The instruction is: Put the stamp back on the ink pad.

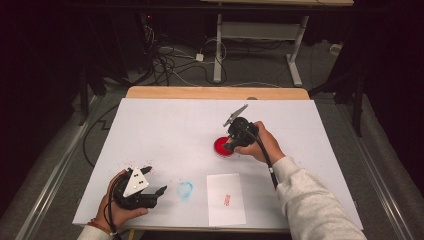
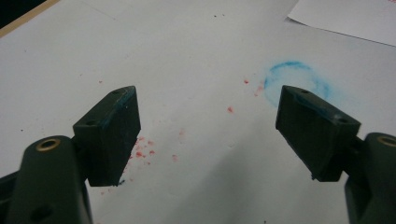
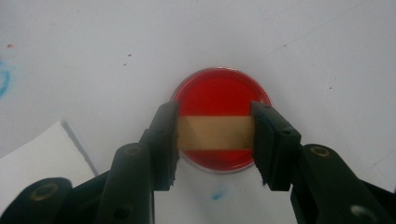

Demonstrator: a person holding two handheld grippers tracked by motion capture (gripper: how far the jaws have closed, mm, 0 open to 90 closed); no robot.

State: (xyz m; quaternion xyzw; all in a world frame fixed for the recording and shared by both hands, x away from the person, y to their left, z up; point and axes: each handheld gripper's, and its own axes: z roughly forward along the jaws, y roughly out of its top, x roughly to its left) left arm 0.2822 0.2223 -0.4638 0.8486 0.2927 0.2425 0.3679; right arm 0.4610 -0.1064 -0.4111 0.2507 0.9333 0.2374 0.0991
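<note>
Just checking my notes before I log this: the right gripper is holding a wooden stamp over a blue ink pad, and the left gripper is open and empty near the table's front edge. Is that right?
One detail is off: the ink pad is red, not blue, as the right gripper view shows. The rest holds: the right gripper holds the wooden stamp over it, and the left gripper is open and empty near the table's front edge.
</note>
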